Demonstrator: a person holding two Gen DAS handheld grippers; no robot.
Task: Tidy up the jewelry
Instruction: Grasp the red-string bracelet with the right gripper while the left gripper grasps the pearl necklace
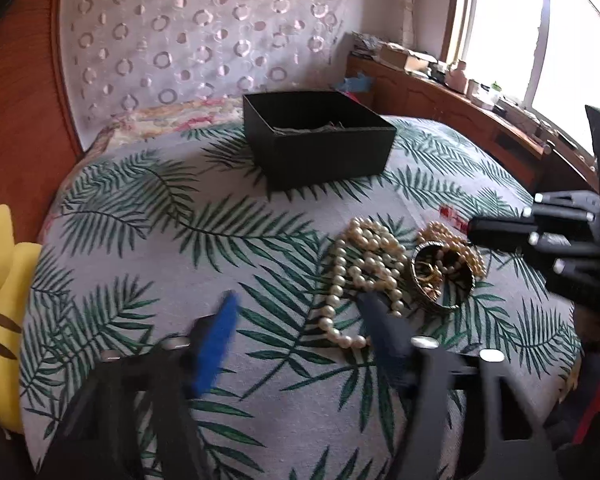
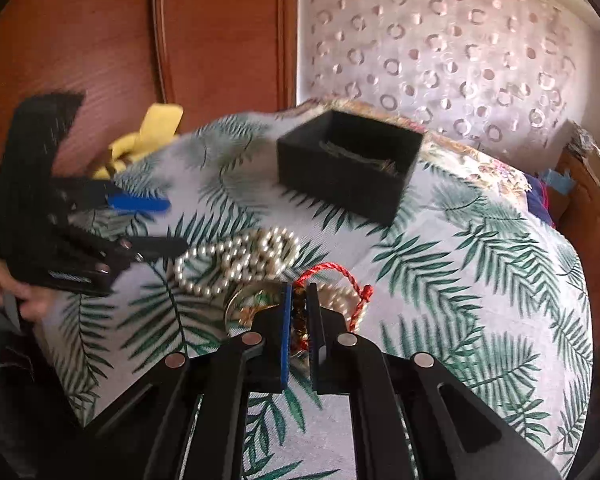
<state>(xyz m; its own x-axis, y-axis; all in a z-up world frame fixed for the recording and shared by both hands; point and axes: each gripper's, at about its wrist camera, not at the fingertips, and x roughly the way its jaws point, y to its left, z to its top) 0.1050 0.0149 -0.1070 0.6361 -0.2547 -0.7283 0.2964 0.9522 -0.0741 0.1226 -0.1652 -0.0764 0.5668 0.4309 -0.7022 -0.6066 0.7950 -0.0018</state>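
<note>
Two views split the scene: from my left gripper (image 1: 296, 316), jaws standing apart and empty beside the pearl necklace (image 1: 360, 268), I see the bangle (image 1: 444, 276) whole. Only my right gripper (image 2: 299, 300) view shows its jaws pinched on dark beads beside the red cord (image 2: 340, 276); black box (image 2: 352, 160) sits beyond.

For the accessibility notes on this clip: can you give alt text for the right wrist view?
The right gripper is shut on a dark beaded piece in a jewelry pile with a red cord, on a leaf-print cloth. The left gripper, jaws apart, sits beside a pearl necklace; a black box stands behind.
</note>
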